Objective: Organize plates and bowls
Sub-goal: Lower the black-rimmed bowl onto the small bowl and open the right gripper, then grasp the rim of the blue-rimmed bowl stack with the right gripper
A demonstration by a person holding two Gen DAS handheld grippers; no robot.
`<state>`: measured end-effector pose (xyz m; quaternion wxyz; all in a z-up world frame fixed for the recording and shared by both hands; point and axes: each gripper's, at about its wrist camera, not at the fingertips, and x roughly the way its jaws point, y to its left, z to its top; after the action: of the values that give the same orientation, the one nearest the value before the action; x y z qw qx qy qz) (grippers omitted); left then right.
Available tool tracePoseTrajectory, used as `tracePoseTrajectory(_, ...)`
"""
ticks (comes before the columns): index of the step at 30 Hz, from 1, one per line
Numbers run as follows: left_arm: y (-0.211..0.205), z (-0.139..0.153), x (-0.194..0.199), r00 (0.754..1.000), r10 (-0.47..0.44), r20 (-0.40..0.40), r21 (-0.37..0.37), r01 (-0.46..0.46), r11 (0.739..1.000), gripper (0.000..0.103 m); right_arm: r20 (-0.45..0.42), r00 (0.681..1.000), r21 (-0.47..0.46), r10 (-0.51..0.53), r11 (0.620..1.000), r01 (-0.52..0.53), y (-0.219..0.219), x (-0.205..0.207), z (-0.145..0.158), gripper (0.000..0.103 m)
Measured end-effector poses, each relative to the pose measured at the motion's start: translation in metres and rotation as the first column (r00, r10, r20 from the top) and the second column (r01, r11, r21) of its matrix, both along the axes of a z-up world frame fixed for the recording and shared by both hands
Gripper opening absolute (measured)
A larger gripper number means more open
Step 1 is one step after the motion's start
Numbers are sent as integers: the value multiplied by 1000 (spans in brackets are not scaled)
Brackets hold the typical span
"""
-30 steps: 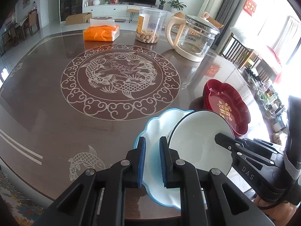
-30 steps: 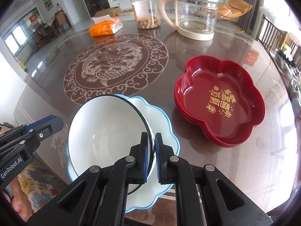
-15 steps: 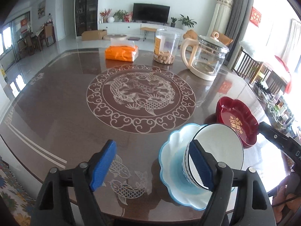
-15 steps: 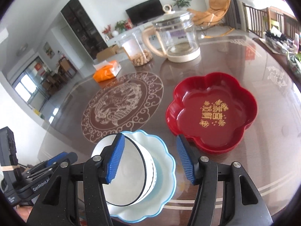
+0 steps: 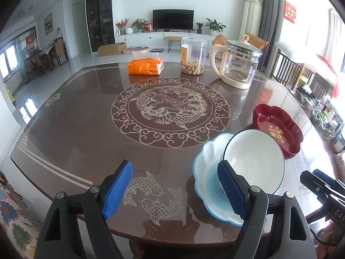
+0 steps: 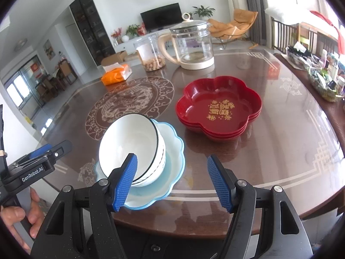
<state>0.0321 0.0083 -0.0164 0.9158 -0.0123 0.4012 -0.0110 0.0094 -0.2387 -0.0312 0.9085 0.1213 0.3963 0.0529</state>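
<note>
From the left wrist view, the dark brown desk (image 5: 86, 129) shone like glass, with a pale ring of fish and cloud scrolls at its middle and two more fish near the front edge. Behind it lay a bright living room with a television (image 5: 173, 19) on a white cabinet, potted plants and a tall dark shelf. At the far side of the desk stood an orange tissue pack (image 5: 145, 65), a clear jar (image 5: 194, 55) and a glass kettle (image 5: 238, 63) with a cream handle. The left gripper (image 5: 175, 191) had its blue fingers (image 5: 117, 188) spread wide, gripping nothing. The white bowl (image 5: 254, 161) lay tipped on its side in the pale blue scalloped plate (image 5: 204, 166), its mouth facing the camera, just behind the right-hand finger. The red flower-shaped dishes (image 5: 278, 127) sat just beyond; "DAS" showed on the other tool at the right edge.

From the right wrist view, the right gripper (image 6: 172, 182) was opening its fingers (image 6: 126, 181), nothing between them. The bowl (image 6: 129, 146) leaned in the plate (image 6: 174, 157) near the front edge, its mouth turned toward the left and the camera, its foot toward the red dishes (image 6: 217, 108), which were stacked and bore gold characters too small to read. A hand (image 6: 25, 215) gripped the other tool, marked "GenRobot.AI".
</note>
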Motion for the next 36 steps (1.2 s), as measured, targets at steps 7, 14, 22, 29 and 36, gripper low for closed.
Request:
tracePoseTrajectory(7, 4, -6, 3, 1000, 2, -27, -14, -2, 1000, 81, 58, 998, 9, 12, 1000, -13, 8, 13, 10, 71)
tracePoseTrajectory(14, 12, -5, -3, 999, 16, -30, -19, -17, 1000, 81, 54, 998, -221, 28, 975, -15, 37, 92, 2, 71)
tracePoseTrajectory(22, 28, -17, -1, 996, 47, -71, -53, -51, 997, 81, -29, 999, -299, 38, 953, -45, 49, 114, -19, 71)
tracePoseTrajectory(29, 26, -22, 0, 996, 30, -85, -48, -34, 998, 81, 68, 998, -189, 3, 982, 10, 30, 93, 12, 71)
tracePoseTrajectory(36, 21, -26, 2, 996, 22, -85, -42, -26, 999, 81, 48, 998, -99, -41, 994, 46, -2, 56, 19, 71)
